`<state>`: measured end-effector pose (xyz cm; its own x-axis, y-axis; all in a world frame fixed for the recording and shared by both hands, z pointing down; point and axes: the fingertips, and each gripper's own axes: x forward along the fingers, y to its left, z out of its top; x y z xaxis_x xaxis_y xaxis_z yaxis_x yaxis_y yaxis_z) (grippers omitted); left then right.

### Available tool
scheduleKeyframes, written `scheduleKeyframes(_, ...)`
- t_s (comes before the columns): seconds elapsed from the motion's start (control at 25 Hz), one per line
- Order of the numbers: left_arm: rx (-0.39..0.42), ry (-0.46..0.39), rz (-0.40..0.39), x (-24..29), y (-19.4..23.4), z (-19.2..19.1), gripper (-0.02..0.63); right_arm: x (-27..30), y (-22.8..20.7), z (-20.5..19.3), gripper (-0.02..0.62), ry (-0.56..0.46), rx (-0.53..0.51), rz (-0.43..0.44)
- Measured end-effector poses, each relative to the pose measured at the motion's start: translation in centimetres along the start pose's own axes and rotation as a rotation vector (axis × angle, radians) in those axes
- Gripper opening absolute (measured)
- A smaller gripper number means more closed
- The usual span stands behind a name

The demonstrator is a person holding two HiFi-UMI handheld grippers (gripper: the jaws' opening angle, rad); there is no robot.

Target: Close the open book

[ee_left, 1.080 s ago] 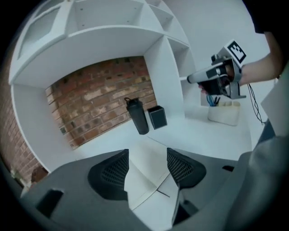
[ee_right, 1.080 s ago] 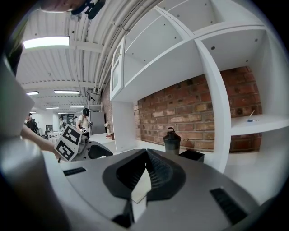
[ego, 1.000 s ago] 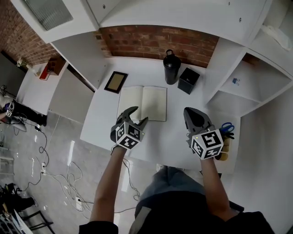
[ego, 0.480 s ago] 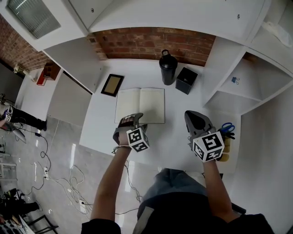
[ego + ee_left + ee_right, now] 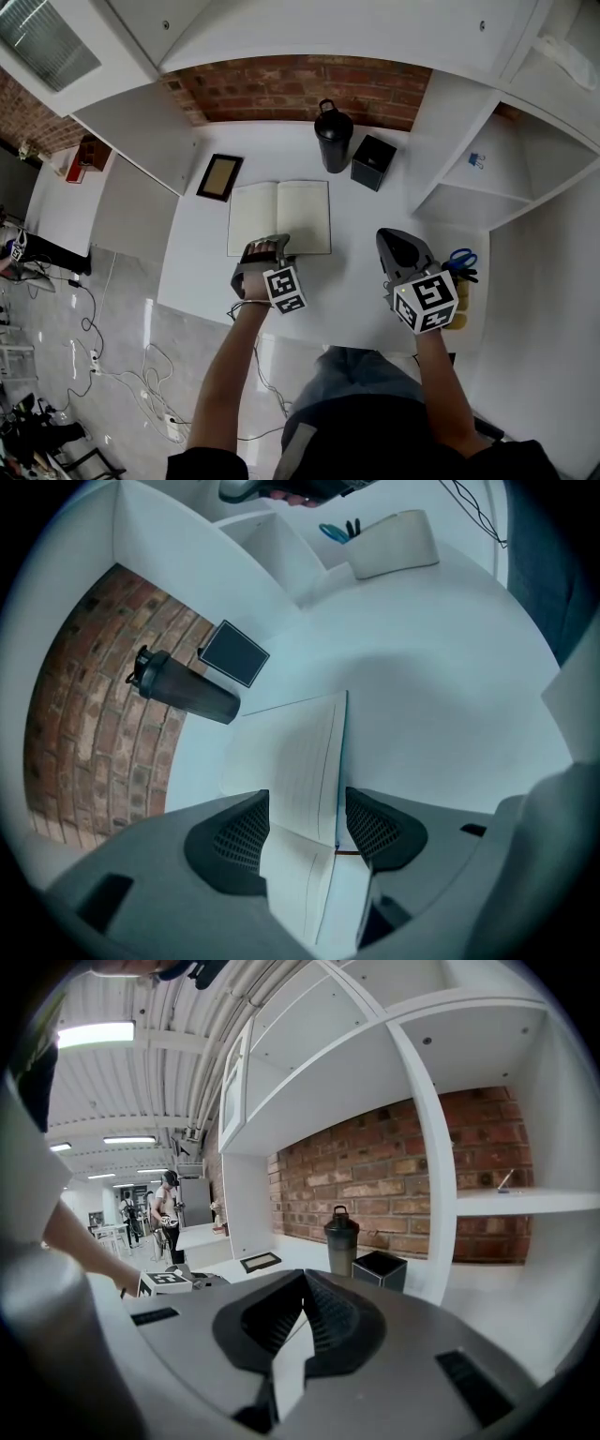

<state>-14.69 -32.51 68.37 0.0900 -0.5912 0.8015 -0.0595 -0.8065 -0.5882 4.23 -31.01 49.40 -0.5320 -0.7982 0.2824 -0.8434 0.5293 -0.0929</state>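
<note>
Plainly, white desk (image 5: pixel 361 272), brick wall (image 5: pixel 281 80); left gripper (image 5: pixel 307 810) wide over book (image 5: pixel 278 216), right gripper (image 5: pixel 302 1286) closed.

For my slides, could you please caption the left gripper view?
Left tongs, open, poised at the near edge of the open book on the white desk.

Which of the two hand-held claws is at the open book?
The left gripper: its fingers stand apart around the near edge of the open book. The right gripper, fingers together, is off to the side above the bare desk.
</note>
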Motion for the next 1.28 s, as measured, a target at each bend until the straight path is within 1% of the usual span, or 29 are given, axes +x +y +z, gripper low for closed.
scheduleKeyframes(0.28, 0.016, 0.021, 0.011, 0.5, 0.4, -0.3, 0.244, 0.0, -0.1, -0.6, -0.002, 0.02, 0.006, -0.004)
scheduleKeyframes(0.44, 0.062, 0.029, 0.02, 0.6, 0.3, -0.1, 0.239, 0.2, -0.1, -0.9, -0.002, 0.025, 0.011, -0.004)
scheduleKeyframes(0.56, 0.113, 0.033, 0.019, 0.6, -0.2, 0.1, 0.204, 0.3, -0.1, -1.0, -0.002, 0.026, 0.01, -0.004)
scheduleKeyframes(0.76, 0.158, 0.035, 0.003, 0.7, -1.1, 0.2, 0.131, 0.5, 0.0, -1.1, -0.002, 0.031, 0.011, 0.0)
scheduleKeyframes(0.92, 0.189, 0.045, -0.013, 0.8, -1.6, 0.1, 0.086, 0.6, 0.2, -1.2, -0.002, 0.035, 0.01, 0.002)
scheduleKeyframes(1.04, 0.169, 0.04, -0.026, 0.8, -1.7, 0.1, 0.074, 0.5, 0.2, -1.3, -0.002, 0.037, 0.01, 0.003)
scheduleKeyframes(1.12, 0.138, 0.024, -0.025, 0.7, -1.6, 0.1, 0.066, 0.5, 0.2, -1.3, -0.002, 0.037, 0.01, 0.003)
scheduleKeyframes(1.28, 0.028, -0.02, -0.006, 0.2, -1.1, 0.1, 0.054, 0.4, 0.2, -1.4, -0.002, 0.038, 0.014, 0.001)
